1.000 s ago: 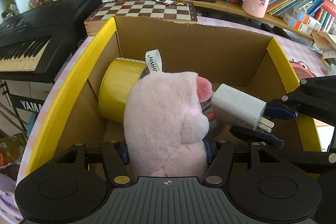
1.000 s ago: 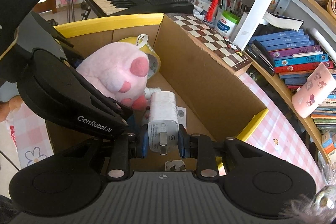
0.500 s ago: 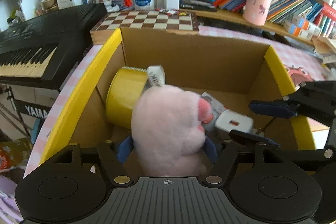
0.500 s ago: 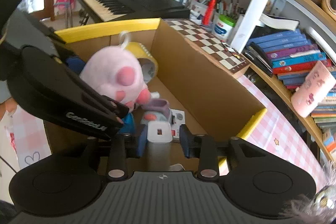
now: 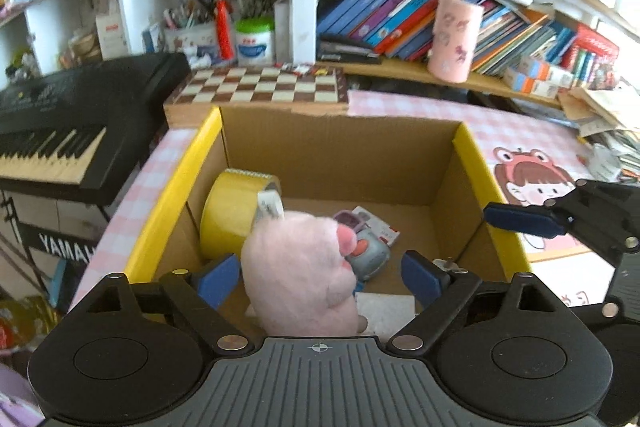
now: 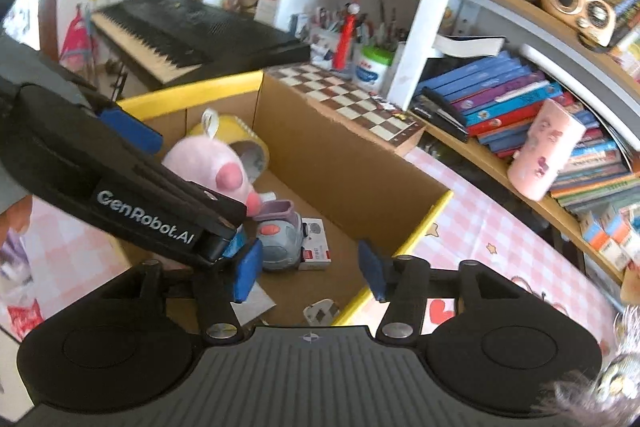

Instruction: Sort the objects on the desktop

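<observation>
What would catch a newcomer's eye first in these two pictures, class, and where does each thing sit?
The pink plush toy stands out first, sitting in the cardboard box beside a yellow roll of tape at the box's left wall. A small grey toy car lies on the box floor next to it. Behind the box, a chessboard and a black keyboard fill the background.

1. The counter wears a pink checked cloth with a cartoon girl printed on it.
2. A cardboard box with yellow flaps stands directly on the counter.
3. Behind the box, touching its far wall, lies a chessboard.
4. Right of the chessboard, behind the box, the cloth is bare.
</observation>
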The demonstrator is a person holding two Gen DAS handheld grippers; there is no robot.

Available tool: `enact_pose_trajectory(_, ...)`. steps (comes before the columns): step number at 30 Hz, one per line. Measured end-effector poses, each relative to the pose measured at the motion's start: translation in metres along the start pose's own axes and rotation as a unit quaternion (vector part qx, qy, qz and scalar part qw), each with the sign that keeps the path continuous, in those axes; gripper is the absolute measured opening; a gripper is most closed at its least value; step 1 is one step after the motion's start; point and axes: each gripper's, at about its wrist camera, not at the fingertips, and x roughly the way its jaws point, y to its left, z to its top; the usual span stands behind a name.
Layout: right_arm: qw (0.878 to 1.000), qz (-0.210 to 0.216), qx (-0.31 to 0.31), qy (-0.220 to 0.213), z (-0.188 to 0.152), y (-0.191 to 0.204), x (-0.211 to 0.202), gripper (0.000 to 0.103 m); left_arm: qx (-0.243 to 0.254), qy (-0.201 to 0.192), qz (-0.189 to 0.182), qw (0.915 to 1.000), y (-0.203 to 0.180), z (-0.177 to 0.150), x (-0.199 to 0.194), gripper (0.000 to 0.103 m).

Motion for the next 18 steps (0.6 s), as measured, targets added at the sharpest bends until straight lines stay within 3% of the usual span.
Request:
enact_pose_trajectory(11, 0.997, -0.049, 0.037, -0.041, -0.011, 0.034, -0.049, 0.056, -0.02, -0.07, -0.002, 0.9973, 0.017, -0.023, -0.065, 0.091)
enact_pose_trajectory(18, 0.991, -0.082, 0.089, -0.053, -0.028, 0.056, -0.092, 0.057, -0.019, -0.096, 0.018, 0.995, 0.028, -0.065, -0.109, 0.093)
